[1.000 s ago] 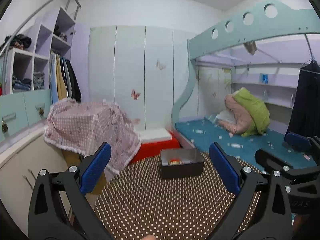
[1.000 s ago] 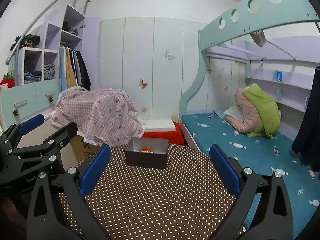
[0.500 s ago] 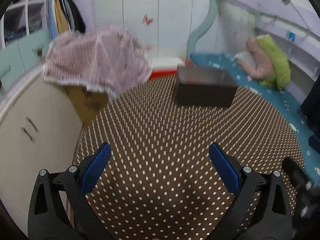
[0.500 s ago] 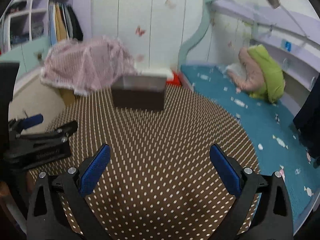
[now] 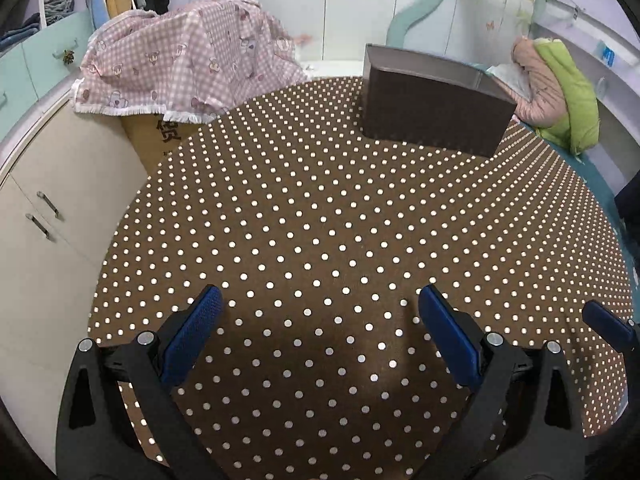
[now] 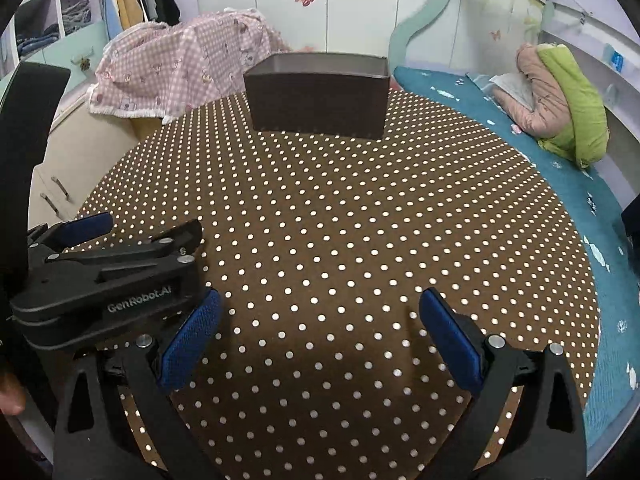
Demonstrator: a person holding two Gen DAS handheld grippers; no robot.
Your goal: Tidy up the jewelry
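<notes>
We see one dark open box (image 6: 318, 96) at the far side of the polka-dot bench (image 6: 340, 240), well apart from both claws. Our left claw (image 5: 320, 332) and right claw (image 6: 320, 332) gape wide, holding nothing.

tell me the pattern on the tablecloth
Brown with small white polka dots, on the tablecloth; clearest in the left wrist view.

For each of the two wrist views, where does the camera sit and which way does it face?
Left wrist: on the left gripper, low over the polka-dot table, facing the dark box; own open blue fingers show, plus a right fingertip at the right edge.
Right wrist: on the right gripper, facing the same box; own open fingers and the left gripper's body show.
Shared: table, box, pink checked cloth, bed.
</notes>
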